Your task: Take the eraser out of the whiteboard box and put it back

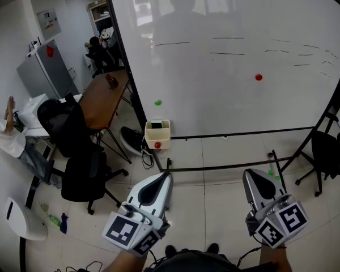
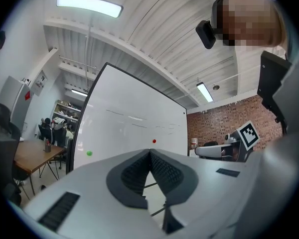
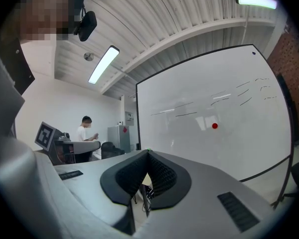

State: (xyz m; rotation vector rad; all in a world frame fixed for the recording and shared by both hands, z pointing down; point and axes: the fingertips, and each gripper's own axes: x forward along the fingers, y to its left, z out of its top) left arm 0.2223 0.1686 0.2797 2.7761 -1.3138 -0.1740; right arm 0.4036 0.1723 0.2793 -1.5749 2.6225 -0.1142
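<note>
The left claw [image 1: 168,176] and right claw [image 1: 247,173] are hanging closed and empty, well short of the whiteboard box [image 1: 164,135]. The eraser [image 1: 154,125] — seemingly the dark block sitting inside — is probably going to feel light and slightly squashy; pinching its long sides looks safest.

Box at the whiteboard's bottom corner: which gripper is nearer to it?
Left. The left gripper is just below the box in the head view; the right gripper is farther off, down to its right. Neither touches it.
</note>
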